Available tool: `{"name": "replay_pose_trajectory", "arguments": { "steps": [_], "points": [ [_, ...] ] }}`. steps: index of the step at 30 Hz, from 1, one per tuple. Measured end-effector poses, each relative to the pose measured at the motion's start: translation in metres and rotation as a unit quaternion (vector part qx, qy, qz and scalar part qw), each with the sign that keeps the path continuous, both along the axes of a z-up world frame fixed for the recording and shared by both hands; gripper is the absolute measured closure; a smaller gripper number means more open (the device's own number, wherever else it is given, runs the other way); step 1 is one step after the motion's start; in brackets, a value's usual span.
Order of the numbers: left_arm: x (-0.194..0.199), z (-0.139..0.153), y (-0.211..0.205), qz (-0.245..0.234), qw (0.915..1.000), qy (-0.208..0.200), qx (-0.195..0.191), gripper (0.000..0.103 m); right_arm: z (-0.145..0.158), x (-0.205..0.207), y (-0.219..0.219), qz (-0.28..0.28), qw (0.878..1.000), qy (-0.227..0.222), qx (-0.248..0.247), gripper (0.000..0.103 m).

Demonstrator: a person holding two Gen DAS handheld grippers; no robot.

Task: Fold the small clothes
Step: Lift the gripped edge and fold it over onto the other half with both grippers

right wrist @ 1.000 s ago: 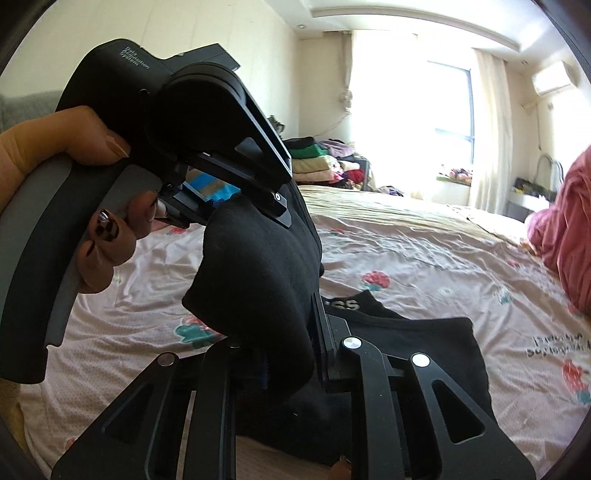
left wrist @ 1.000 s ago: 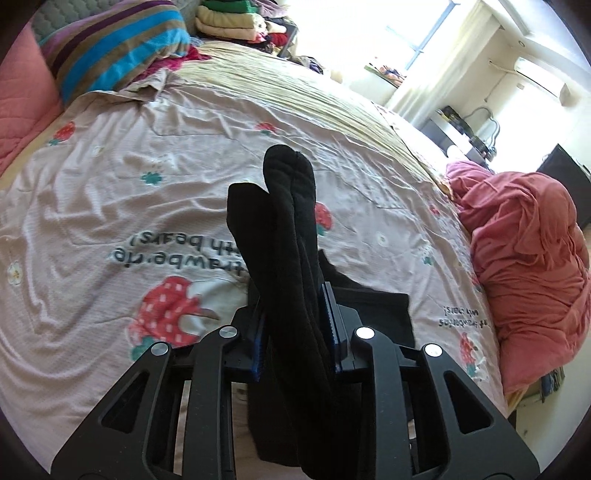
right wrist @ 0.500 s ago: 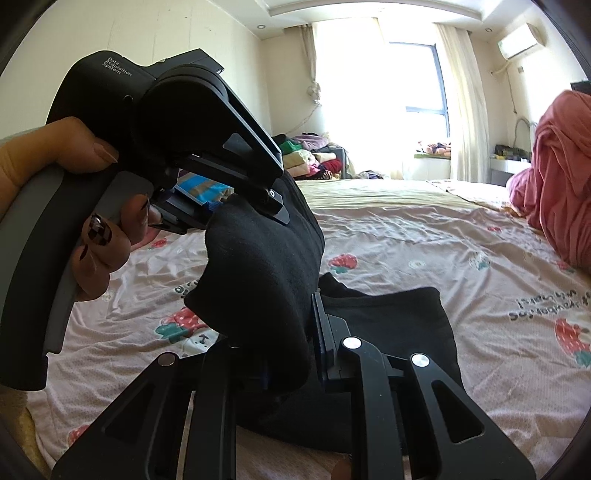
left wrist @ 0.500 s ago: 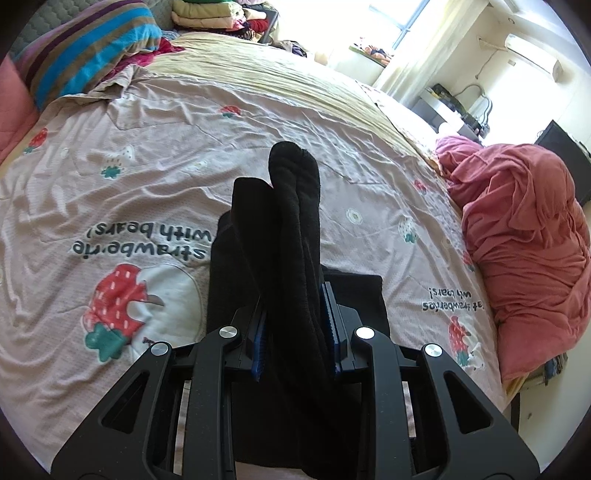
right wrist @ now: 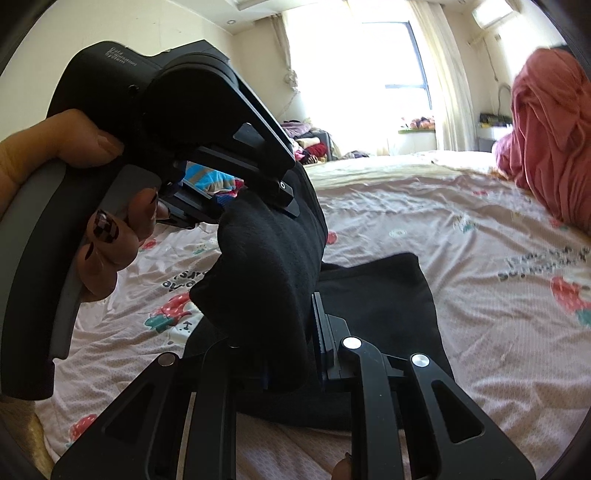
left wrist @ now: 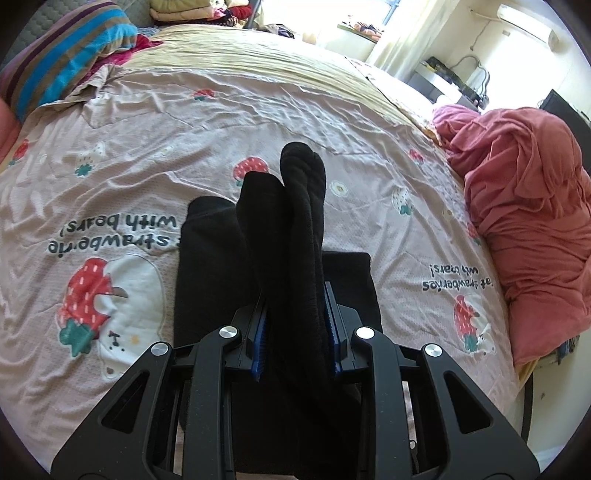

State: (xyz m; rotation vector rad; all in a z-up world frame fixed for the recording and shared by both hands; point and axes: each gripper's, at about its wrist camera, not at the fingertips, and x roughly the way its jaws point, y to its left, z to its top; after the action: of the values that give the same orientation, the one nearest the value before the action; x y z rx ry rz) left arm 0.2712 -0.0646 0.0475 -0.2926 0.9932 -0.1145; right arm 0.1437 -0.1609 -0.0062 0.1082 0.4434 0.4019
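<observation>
A small black garment (left wrist: 207,280) lies partly flat on the strawberry-print bedsheet (left wrist: 147,155). My left gripper (left wrist: 295,332) is shut on a bunched fold of it (left wrist: 295,206), which sticks up between the blue pads. My right gripper (right wrist: 291,354) is shut on another fold of the same black garment (right wrist: 266,266), lifted above the flat part (right wrist: 380,295). In the right wrist view the left gripper's body (right wrist: 177,122) and the hand holding it (right wrist: 85,147) sit close at the upper left, beside the held fold.
A pink-red heap of cloth (left wrist: 528,206) lies at the bed's right edge, also in the right wrist view (right wrist: 550,129). A striped pillow (left wrist: 62,59) and stacked folded clothes (left wrist: 177,14) are at the far end. A window and a desk stand beyond.
Both grippers have swung with the held folds, so the bed scene shifted in both views; more of the flat black garment shows to the left of the left gripper. The grips have not changed.
</observation>
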Motion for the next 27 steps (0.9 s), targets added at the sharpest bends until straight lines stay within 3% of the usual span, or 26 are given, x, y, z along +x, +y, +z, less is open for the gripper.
{"name": "replay_pose_trajectory", "arguments": {
  "steps": [6,12,20,24,27],
  "points": [
    [0.005,-0.016,-0.017,-0.009,0.9998,0.016,0.005,0.085,-0.011,0.002,-0.016,-0.005,0.999,0.033,0.026,0.086],
    [0.015,-0.036,-0.033,-0.013,0.9989,0.042,0.019,0.075,-0.025,0.008,-0.032,-0.007,0.995,0.08,0.062,0.086],
    [0.024,-0.063,-0.05,-0.026,0.9974,0.062,0.025,0.057,-0.04,0.013,-0.05,-0.006,0.985,0.13,0.109,0.084],
    [0.025,-0.068,-0.055,-0.037,0.9974,0.058,0.023,0.046,-0.045,0.013,-0.059,-0.007,0.98,0.15,0.128,0.076],
    [0.024,-0.067,-0.053,-0.04,0.998,0.048,-0.005,0.028,-0.05,0.014,-0.066,-0.002,0.974,0.172,0.145,0.073]
  ]
}}
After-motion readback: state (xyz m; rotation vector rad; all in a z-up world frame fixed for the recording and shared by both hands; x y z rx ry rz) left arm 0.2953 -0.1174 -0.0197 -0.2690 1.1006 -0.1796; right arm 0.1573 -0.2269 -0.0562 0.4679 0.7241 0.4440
